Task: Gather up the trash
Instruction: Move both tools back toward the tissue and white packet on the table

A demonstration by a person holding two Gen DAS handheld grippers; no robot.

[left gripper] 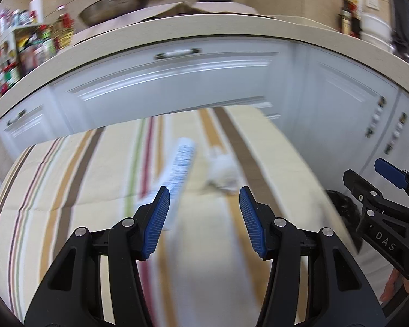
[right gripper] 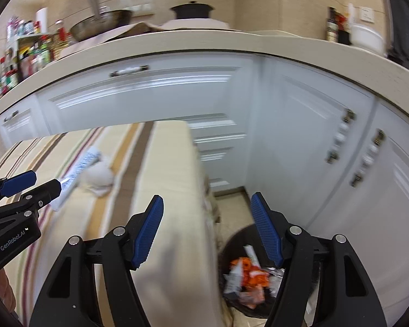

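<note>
A long white wrapper with blue print (left gripper: 181, 163) and a crumpled white tissue (left gripper: 223, 173) lie on the striped tablecloth (left gripper: 68, 177). My left gripper (left gripper: 204, 201) is open and empty, hovering just short of them. In the right wrist view the wrapper (right gripper: 80, 167) and tissue (right gripper: 99, 175) lie at the left. My right gripper (right gripper: 207, 209) is open and empty, above the table's right edge and a black trash bin (right gripper: 233, 241) on the floor that holds orange and silver wrappers (right gripper: 248, 275). The left gripper also shows there (right gripper: 30, 184).
White cabinets (left gripper: 177, 81) stand behind the table under a beige counter (left gripper: 204, 30) with a wok, a black pot and bottles. The bin sits in a narrow floor gap between table and cabinet doors (right gripper: 327, 150).
</note>
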